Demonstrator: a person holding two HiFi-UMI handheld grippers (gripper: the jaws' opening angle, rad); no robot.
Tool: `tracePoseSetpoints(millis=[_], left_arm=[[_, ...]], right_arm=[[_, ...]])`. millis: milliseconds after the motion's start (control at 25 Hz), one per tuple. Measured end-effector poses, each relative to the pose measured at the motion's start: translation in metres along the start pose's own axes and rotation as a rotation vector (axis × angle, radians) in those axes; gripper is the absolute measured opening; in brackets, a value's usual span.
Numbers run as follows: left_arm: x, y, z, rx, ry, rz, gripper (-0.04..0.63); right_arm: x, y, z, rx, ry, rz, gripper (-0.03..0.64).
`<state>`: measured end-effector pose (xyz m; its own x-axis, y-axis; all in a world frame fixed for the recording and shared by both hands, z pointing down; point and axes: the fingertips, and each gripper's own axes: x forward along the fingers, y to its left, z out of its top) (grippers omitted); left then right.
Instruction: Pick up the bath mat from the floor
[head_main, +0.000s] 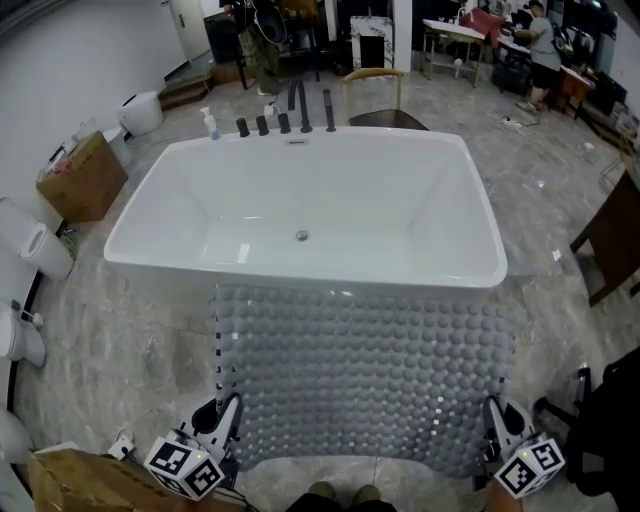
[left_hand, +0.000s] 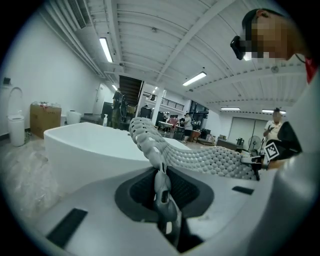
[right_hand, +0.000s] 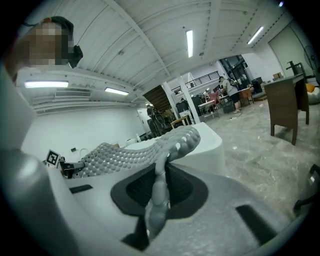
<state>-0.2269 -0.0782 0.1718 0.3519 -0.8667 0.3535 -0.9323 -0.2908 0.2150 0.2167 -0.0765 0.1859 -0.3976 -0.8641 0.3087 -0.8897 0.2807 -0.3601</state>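
bath mat (head_main: 365, 375) beside bathtub (head_main: 300, 190), cardboard box (head_main: 85, 178) nearby

It was a large open workspace, not a home — a freestanding bathtub (head_main: 300, 215) sat among desks (head_main: 452, 30) and a cardboard box (head_main: 85, 178).

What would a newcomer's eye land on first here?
The big white bathtub fills the middle of the head view. Right in front of it, the grey bubbled bath mat is stretched between the two grippers: the left gripper has its jaws shut on the near left corner, the right gripper on the near right corner.
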Motion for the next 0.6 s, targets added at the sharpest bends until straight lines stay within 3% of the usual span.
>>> tracePoseSetpoints(millis=[600], left_arm=[[-0.096,-0.034,0.144,0.022,-0.074,-0.028,0.054]], right_arm=[[-0.084,0.089,0.138,-0.001,-0.095,0.061,0.044]])
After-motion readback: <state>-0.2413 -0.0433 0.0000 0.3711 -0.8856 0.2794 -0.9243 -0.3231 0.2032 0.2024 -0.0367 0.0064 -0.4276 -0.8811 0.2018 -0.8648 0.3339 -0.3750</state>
